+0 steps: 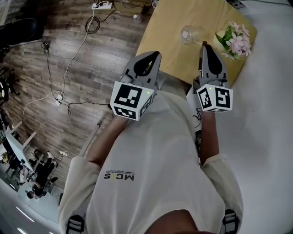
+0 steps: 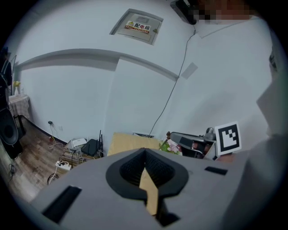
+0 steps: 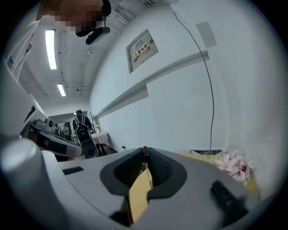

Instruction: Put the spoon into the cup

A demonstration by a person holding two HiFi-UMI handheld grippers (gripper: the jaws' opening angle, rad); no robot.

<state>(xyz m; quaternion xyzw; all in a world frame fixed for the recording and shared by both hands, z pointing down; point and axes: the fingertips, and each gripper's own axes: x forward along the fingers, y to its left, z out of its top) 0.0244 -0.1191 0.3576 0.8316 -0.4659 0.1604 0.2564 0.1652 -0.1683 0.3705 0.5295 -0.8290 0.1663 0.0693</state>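
Note:
A clear glass cup [image 1: 189, 34] stands on the yellow table [image 1: 167, 41], far from me. My right gripper [image 1: 204, 46] is just right of the cup, held well above the table. Its jaws are pressed together, and a small dark brown end of the spoon [image 3: 144, 152] pokes out at the tips of the right gripper [image 3: 144, 155]. The same brown end of the spoon [image 1: 204, 43] shows in the head view, with a thin line running toward the cup. The rest of the spoon is hidden. My left gripper [image 1: 154, 55] [image 2: 145, 152] is shut and empty, left of the cup.
A bunch of pink flowers [image 1: 236, 40] [image 3: 231, 162] sits at the table's right corner. A white wall [image 1: 270, 114] runs along the right. Cables and a power strip [image 1: 101, 5] lie on the wooden floor to the left. People stand far off in the right gripper view.

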